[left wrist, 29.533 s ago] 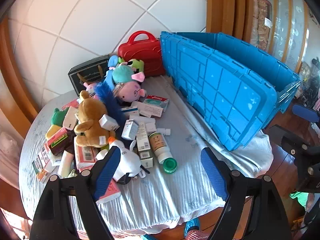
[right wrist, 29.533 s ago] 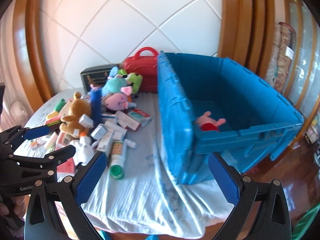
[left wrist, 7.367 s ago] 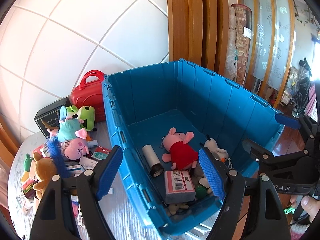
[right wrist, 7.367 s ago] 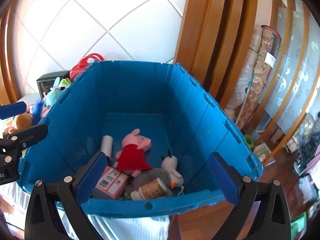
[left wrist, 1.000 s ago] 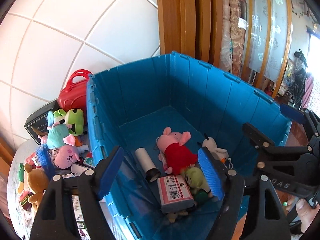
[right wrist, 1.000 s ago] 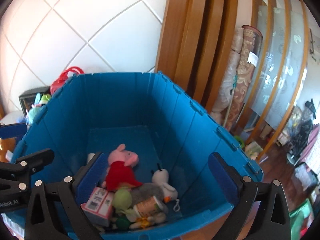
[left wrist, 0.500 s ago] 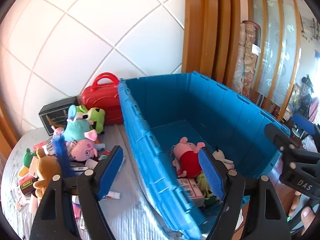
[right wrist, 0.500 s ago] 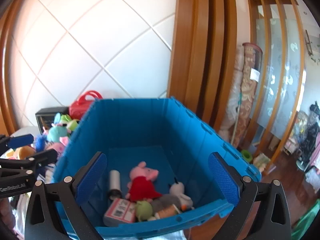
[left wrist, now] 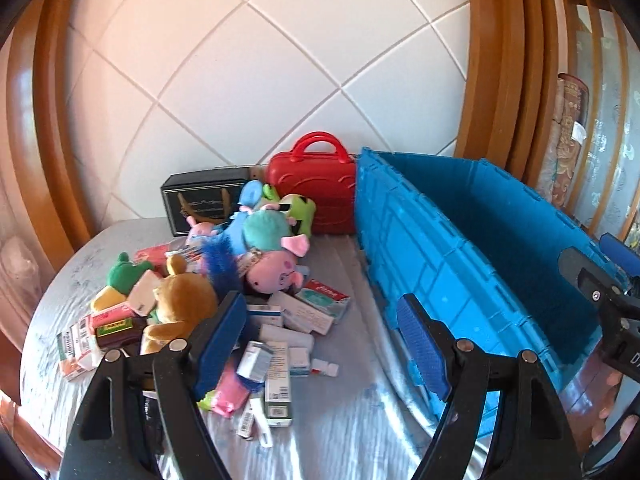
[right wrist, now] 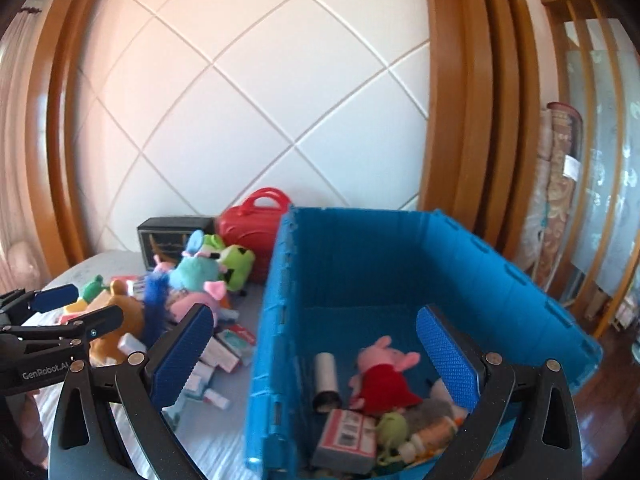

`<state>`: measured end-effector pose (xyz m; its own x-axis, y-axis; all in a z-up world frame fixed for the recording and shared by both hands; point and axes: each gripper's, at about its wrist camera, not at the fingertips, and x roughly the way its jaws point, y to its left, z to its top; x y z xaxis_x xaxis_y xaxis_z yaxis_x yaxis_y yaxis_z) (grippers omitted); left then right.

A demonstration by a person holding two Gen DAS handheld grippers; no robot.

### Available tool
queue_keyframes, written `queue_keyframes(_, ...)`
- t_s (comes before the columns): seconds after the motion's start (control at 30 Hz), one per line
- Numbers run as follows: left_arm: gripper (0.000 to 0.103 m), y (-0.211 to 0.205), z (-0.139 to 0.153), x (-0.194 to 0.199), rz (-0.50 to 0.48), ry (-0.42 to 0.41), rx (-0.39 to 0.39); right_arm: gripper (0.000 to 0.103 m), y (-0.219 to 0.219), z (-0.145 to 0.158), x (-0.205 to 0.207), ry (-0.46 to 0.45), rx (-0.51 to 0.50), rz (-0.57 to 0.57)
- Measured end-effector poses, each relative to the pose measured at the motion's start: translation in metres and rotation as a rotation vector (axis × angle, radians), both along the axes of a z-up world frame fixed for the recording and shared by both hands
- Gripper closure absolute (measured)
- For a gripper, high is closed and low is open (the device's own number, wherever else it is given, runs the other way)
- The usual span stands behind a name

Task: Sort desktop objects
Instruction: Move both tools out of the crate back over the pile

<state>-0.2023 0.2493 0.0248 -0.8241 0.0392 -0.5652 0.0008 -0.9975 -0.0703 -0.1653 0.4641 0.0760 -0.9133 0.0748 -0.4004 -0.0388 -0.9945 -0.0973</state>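
Observation:
My left gripper (left wrist: pixel 320 344) stands open and empty above a heap of small medicine boxes (left wrist: pixel 276 360) on the cloth-covered table (left wrist: pixel 352 432). A brown bear plush (left wrist: pixel 180 300), a pink pig plush (left wrist: pixel 272 272) and a teal plush (left wrist: pixel 264 228) lie just beyond it. The blue crate (left wrist: pixel 460 248) stands to its right. My right gripper (right wrist: pixel 316 356) is open and empty over the crate's near left corner. Inside the crate (right wrist: pixel 500 292) lie a pig plush in a red dress (right wrist: pixel 380 376), a grey roll (right wrist: pixel 326 376), a red-and-white box (right wrist: pixel 348 436) and a small green plush (right wrist: pixel 390 428).
A red carry case (left wrist: pixel 316 184) and a black box (left wrist: pixel 204 200) stand against the tiled wall behind the pile. A green frog plush (left wrist: pixel 128 272) and more boxes sit at the table's left edge. A hand (left wrist: pixel 612 412) holds the right gripper beside the crate.
Both views have swung left, away from the crate's inside and toward the pile on the table. The left gripper now hangs over the boxes, still open and empty.

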Motion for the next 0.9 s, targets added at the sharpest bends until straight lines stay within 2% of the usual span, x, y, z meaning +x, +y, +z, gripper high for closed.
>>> queue_keyframes(0.07,0.025,-0.021,-0.006,0.004,0.034,-0.012,-0.026,0.000,-0.020,-0.004,-0.005,-0.013,-0.008,0.035)
queue_keyframes(0.23,0.025,-0.083,-0.027,0.016,0.087,-0.046,-0.018,0.000,-0.075,-0.009,-0.006,-0.004,-0.012,0.132)
queue_keyframes(0.37,0.025,-0.127,-0.051,0.024,0.148,-0.083,-0.044,0.000,-0.117,-0.024,-0.010,-0.019,-0.001,0.191)
queue_keyframes(0.5,0.025,-0.163,-0.081,0.025,0.193,-0.151,-0.057,0.000,-0.146,-0.061,-0.031,-0.145,-0.041,0.223)
queue_keyframes(0.67,0.025,-0.193,-0.123,0.022,0.219,-0.244,-0.045,0.000,-0.167,-0.125,-0.058,-0.337,-0.060,0.211)
queue_keyframes(0.77,0.025,-0.200,-0.147,0.017,0.210,-0.307,-0.015,0.000,-0.173,-0.156,-0.072,-0.411,-0.062,0.190)
queue_keyframes(0.9,0.025,-0.190,-0.171,0.009,0.158,-0.346,0.001,0.002,-0.172,-0.182,-0.082,-0.470,-0.074,0.159)
